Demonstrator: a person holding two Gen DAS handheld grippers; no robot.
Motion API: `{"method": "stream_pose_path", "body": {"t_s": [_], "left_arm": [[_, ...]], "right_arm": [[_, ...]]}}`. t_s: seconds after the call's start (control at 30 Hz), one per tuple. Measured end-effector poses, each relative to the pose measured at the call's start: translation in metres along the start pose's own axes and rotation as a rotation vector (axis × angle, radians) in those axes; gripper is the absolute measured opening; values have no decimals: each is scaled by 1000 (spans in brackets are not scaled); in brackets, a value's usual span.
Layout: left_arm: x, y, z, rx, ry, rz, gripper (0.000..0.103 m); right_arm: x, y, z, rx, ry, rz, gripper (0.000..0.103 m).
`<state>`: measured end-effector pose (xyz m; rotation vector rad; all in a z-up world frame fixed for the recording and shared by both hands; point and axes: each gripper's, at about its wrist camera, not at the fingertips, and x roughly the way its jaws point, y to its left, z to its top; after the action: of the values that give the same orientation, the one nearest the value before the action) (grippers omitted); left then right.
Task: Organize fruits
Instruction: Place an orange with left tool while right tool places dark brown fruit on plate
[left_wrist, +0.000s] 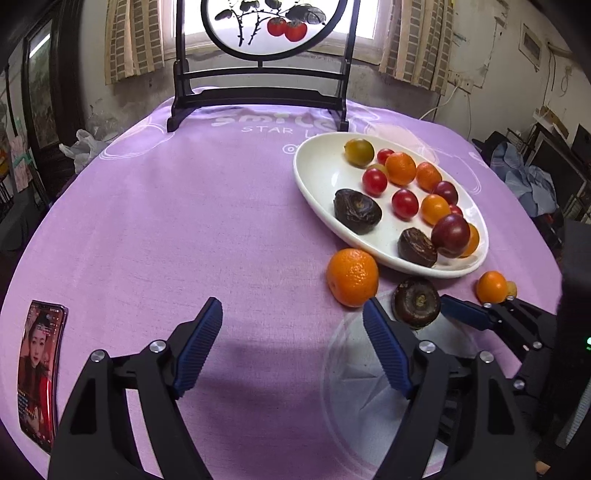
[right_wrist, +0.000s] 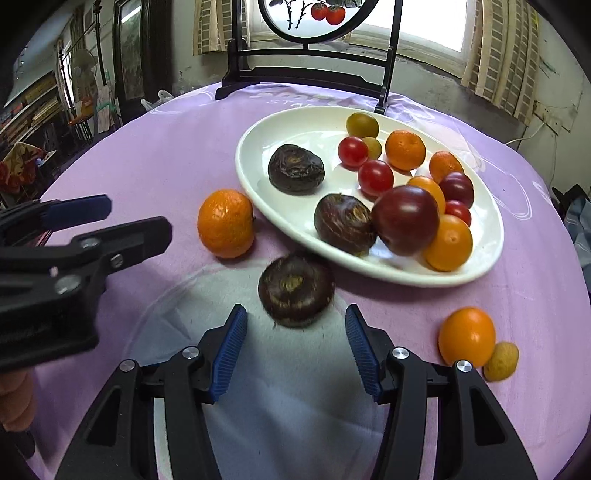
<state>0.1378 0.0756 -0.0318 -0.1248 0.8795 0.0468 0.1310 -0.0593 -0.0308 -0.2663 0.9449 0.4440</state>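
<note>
Fruits fill the far half of the white oval plate (right_wrist: 258, 177) ahead of you: tangerines, cherry tomatoes, a plum (right_wrist: 405, 224) and two dark water chestnuts. More lie loose on the surface (left_wrist: 184, 221), a round table under a purple cloth: a tangerine (right_wrist: 226, 223) just left of the plate's near rim, an orange fruit (right_wrist: 467, 336) touching a small yellowish one (right_wrist: 501, 361) at your right, and a third dark water chestnut (right_wrist: 296, 288) at the far rim of a clear glass plate (right_wrist: 177, 314).

Your right gripper (right_wrist: 296, 332) has its jaws spread, the chestnut just beyond its tips, unpinched. Your left gripper (left_wrist: 293, 321) also stands spread and empty over bare cloth.

A phone (left_wrist: 40, 373) lies near the left edge. A dark framed screen (left_wrist: 258, 74) stands at the far edge before a curtained window. The cloth's left half is open.
</note>
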Motion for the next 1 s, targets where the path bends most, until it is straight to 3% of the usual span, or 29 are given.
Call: {"method": "stream_pose_path", "body": {"t_s": [0.1, 0.2, 0.7, 1.0], "left_arm": [[-1, 7, 2, -34, 7, -11, 77], [0, 10, 3, -46, 8, -7, 77], [19, -7, -5, 17, 50, -4, 77], [24, -21, -10, 59, 31, -2, 77]], "right_arm": [[3, 2, 5, 4, -5, -5, 55], [5, 3, 8, 14, -12, -12, 43], [-41, -41, -26, 147, -61, 62, 43], [-54, -59, -36, 187, -101, 103, 42]]}}
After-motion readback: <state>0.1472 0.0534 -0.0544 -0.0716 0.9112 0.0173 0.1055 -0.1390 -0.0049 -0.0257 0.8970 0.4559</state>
